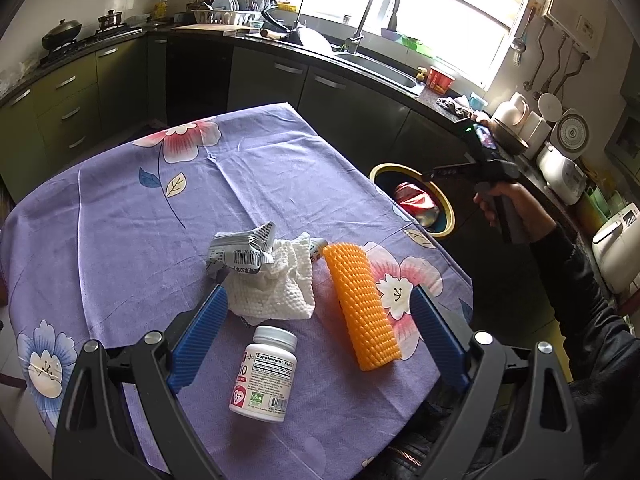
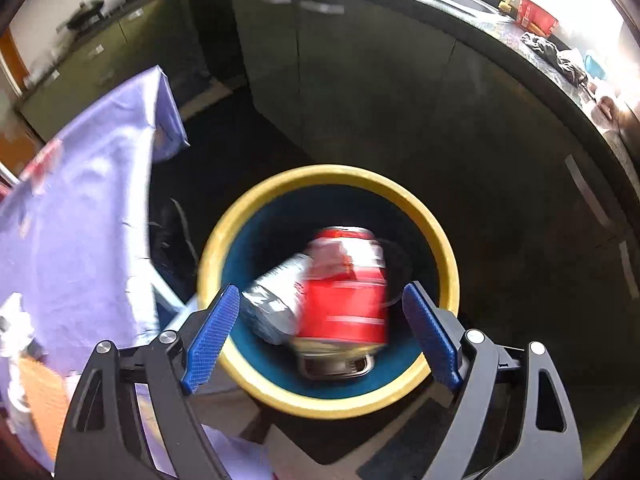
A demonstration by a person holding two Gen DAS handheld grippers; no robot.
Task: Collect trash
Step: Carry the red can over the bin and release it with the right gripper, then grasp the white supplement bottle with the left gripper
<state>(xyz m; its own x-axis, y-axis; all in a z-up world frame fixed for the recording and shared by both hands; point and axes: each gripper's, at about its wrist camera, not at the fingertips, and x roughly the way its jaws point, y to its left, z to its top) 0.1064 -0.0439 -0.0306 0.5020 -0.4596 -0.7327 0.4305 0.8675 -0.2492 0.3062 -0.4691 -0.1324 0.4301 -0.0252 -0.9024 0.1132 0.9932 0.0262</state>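
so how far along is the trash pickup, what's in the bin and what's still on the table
Done: a red can and a silver wrapper already lie in the yellow-rimmed bin. In hand: nothing; the right gripper is open above the bin, and the left gripper is open over the table. Left: a crumpled wrapper, paper towel, orange foam sleeve and supplement bottle.

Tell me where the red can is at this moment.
The red can lies inside the yellow-rimmed bin on the floor beside the table, below the open right gripper, next to a silver wrapper.
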